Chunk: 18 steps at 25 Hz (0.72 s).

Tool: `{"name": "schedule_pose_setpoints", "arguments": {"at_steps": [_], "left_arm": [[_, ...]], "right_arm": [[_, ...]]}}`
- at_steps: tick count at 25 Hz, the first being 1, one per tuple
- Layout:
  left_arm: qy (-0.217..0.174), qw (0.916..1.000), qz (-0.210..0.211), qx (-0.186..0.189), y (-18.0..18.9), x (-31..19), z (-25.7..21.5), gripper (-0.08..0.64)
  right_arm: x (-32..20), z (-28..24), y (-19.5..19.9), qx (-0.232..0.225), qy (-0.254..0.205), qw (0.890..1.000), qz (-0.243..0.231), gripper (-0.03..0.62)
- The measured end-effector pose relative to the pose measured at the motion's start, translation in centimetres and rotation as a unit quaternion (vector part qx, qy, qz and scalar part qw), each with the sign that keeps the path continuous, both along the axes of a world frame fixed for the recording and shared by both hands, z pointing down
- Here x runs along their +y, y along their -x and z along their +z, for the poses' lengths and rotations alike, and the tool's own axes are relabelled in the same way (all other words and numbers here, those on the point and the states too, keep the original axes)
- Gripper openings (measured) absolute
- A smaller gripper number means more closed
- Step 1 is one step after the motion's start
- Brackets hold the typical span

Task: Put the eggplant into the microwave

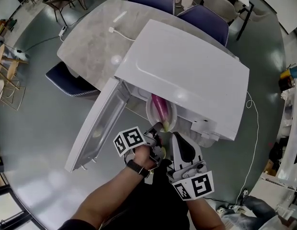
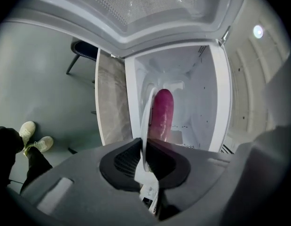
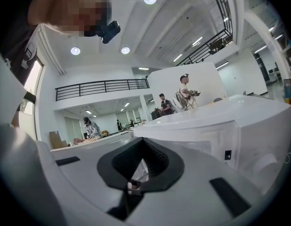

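Nearest, low in the centre of the left gripper view, my left claw (image 2: 146, 167) is pinching the thin white rim of a plate (image 2: 146, 119), seen edge-on. My right claw (image 3: 141, 169) is pressed together on nothing, low in its own view.

Only the head view shows both at once. There my left claw (image 1: 157, 132) and right claw (image 1: 179, 143) sit side by side at lower centre, before the open front of the microwave (image 1: 186, 75).

Just beyond the pinch, the eggplant (image 2: 162, 113) lies lengthwise on the plate, reaching into the white cavity. It is glossy magenta-purple and smooth, with a rounded far end. From above, the eggplant (image 1: 159, 107) is a pink strip at the cavity's mouth, and the door (image 1: 98, 128) hangs open at left.

The right gripper view shows only the microwave's outer shell at right, and people (image 3: 185, 91) far off at upper centre.
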<state>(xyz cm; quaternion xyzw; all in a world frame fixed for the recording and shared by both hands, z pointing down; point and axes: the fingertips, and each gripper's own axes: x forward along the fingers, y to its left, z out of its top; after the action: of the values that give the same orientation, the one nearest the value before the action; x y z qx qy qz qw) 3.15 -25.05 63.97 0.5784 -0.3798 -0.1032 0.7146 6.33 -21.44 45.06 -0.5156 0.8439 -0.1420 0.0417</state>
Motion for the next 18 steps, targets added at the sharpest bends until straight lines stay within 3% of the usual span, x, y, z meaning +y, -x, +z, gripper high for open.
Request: {"name": "schedule_pose_setpoints", "arguments": {"at_steps": [8, 18], "left_arm": [[0.003, 0.9999, -0.011, 0.010, -0.7, -2.6, 2.0, 0.025], [-0.020, 0.9994, -0.026, 0.012, -1.4, -5.1, 2.2, 0.025]], "right_arm": [[-1.3, 1.4, -0.3, -0.003, 0.001, 1.000, 0.009, 0.002], [-1.9, 2.4, -0.8, -0.010, 0.004, 1.000, 0.011, 0.002]]}}
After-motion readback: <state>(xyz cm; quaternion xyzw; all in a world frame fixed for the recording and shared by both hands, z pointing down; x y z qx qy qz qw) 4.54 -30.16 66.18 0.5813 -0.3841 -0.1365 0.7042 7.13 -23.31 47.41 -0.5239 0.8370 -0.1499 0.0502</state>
